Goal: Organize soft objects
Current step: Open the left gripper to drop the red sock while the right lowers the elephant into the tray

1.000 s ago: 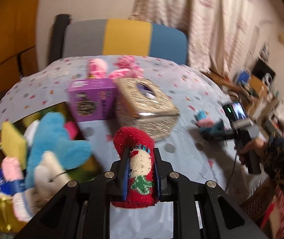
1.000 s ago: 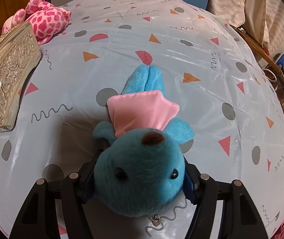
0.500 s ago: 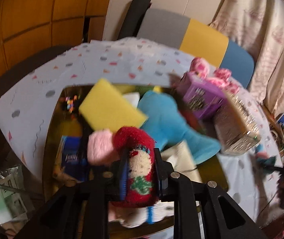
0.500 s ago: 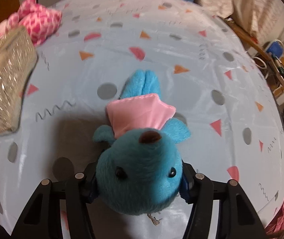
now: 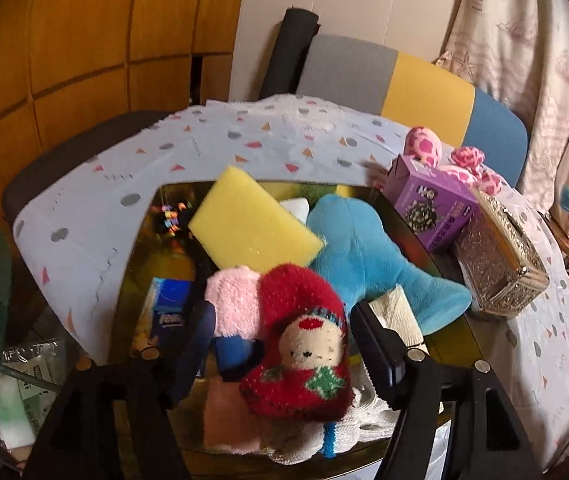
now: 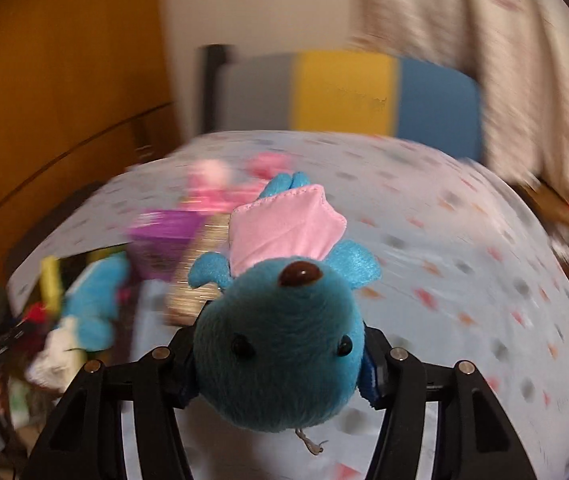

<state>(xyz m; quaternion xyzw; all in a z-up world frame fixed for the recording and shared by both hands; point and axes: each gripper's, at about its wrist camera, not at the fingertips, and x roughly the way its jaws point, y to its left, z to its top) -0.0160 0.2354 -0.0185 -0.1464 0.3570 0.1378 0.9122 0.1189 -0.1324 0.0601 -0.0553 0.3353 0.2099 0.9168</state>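
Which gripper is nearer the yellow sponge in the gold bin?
Left. The left gripper, jaws opening around the red sock, hangs over the bin just short of the yellow sponge. The right gripper, clamping the blue plush, is off across the table.

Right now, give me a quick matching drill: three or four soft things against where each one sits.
Things:
1 red sock
2 blue teddy
3 yellow sponge
4 pink spotted toy

Places:
A behind the purple box
B between the left gripper's opening jaws, over the gold tray
C clamped in the right gripper
D propped in the tray

Pairs: 1-B, 2-C, 3-D, 4-A
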